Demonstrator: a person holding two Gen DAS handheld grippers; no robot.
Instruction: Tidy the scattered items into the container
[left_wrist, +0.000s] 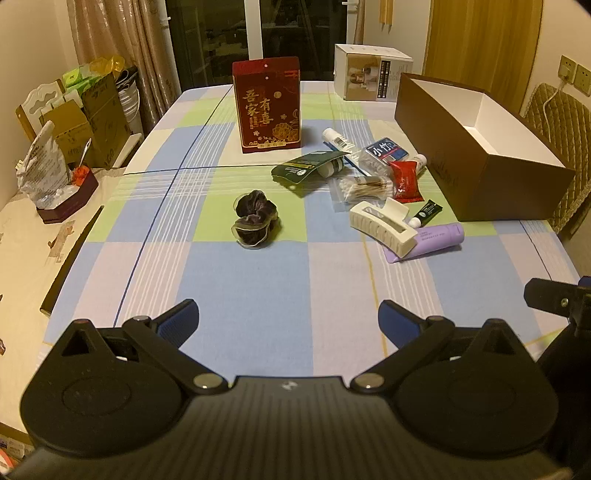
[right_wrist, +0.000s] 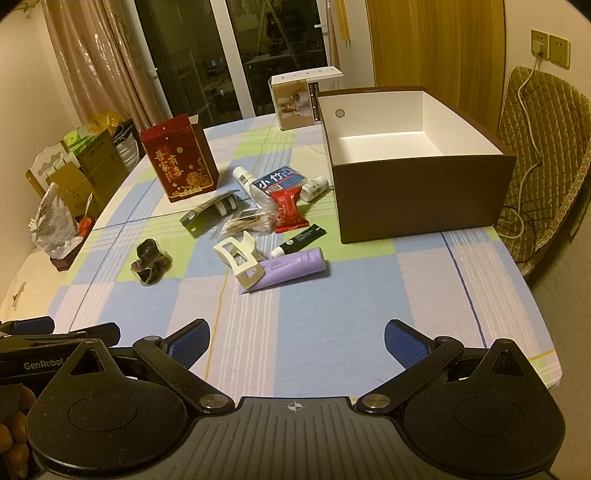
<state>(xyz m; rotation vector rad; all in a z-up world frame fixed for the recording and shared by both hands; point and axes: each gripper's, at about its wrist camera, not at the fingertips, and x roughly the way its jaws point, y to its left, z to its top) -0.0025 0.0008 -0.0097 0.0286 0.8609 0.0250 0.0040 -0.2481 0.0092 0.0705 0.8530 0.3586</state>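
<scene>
An open brown box (left_wrist: 476, 162) (right_wrist: 421, 192) with a white, empty inside stands at the table's right. Left of it lie scattered items: a purple tube (left_wrist: 436, 240) (right_wrist: 291, 271), a cream hair claw (left_wrist: 380, 225) (right_wrist: 240, 258), a small dark green tube (right_wrist: 303, 240), a red sachet (left_wrist: 406, 181) (right_wrist: 288, 210), a bag of cotton swabs (left_wrist: 365, 184), a green card pack (left_wrist: 310, 170) and white bottles (right_wrist: 314, 188). A dark velvet scrunchie (left_wrist: 255, 221) (right_wrist: 149, 264) lies apart, further left. My left gripper (left_wrist: 288, 325) and right gripper (right_wrist: 297, 343) are open and empty, low over the near table.
A red gift box (left_wrist: 267, 103) (right_wrist: 181, 162) stands upright at the back, a white carton (left_wrist: 369, 74) (right_wrist: 299, 98) behind the brown box. A side counter (left_wrist: 33, 236) at the left holds bags and cartons. A quilted chair (right_wrist: 543, 173) stands right of the table.
</scene>
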